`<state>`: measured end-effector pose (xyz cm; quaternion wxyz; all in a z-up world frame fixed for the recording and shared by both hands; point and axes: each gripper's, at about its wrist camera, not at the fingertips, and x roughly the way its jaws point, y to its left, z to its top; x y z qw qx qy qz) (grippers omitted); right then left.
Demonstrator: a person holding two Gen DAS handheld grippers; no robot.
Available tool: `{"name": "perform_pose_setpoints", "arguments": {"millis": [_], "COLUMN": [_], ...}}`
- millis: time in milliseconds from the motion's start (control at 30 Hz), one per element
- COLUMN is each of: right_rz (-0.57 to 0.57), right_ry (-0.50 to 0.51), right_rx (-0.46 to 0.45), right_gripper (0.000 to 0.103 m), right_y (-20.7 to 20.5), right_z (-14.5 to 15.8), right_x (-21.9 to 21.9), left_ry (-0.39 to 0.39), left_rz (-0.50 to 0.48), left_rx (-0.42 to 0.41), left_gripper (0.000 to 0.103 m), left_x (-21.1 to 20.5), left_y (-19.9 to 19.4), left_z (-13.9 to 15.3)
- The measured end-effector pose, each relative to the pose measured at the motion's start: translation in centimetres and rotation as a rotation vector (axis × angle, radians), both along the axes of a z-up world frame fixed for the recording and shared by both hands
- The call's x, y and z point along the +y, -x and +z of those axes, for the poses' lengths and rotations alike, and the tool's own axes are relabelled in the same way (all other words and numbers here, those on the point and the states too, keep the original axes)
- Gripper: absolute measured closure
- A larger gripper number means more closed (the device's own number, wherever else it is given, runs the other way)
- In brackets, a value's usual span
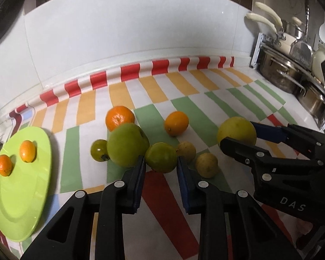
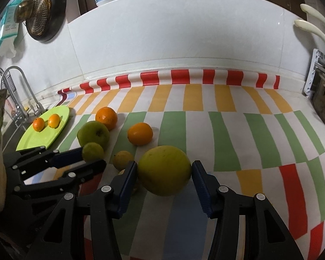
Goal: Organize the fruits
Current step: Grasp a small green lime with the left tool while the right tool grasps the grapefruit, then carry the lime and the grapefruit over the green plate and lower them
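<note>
My left gripper is open with its pads on either side of a small green fruit on the striped cloth; it also shows in the right wrist view. A big green apple, another small green fruit, two oranges and two small yellow-brown fruits lie around it. My right gripper is open around a large yellow citrus; I cannot tell if the pads touch it. A lime-green plate at left holds two small oranges.
A sink with a faucet lies left of the plate. Steel pots on a rack stand at the right. A white tiled wall backs the counter, with a strainer hanging on it.
</note>
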<state>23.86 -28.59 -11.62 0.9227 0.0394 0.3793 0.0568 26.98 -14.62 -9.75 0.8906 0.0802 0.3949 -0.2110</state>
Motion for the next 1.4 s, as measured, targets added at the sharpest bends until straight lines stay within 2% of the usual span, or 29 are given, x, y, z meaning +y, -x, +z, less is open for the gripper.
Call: {"name": "perform_pose_setpoints", "arguments": {"millis": [500, 1000, 1400], "right_rz": [0.03, 0.111, 0.187], "right_ry": [0.016, 0.013, 0.009], "right_rx": [-0.084, -0.159, -0.201], "right_gripper": [0.05, 0.05, 0.05], "right_y": [4.0, 7.1, 7.4], "right_z": [4.4, 7.2, 8.5], "right_x": [2.4, 8.5, 14.2], "left_ry": [0.063, 0.08, 0.069], "left_rz": [0.076, 0.17, 0.256], "left_rx": [-0.076, -0.138, -0.177], "left_gripper": [0.074, 0.074, 0.074], "left_x": [4.1, 10.5, 16.6], "left_y": [4.4, 8.8, 10.0], "left_z": [4.6, 7.3, 8.4]}}
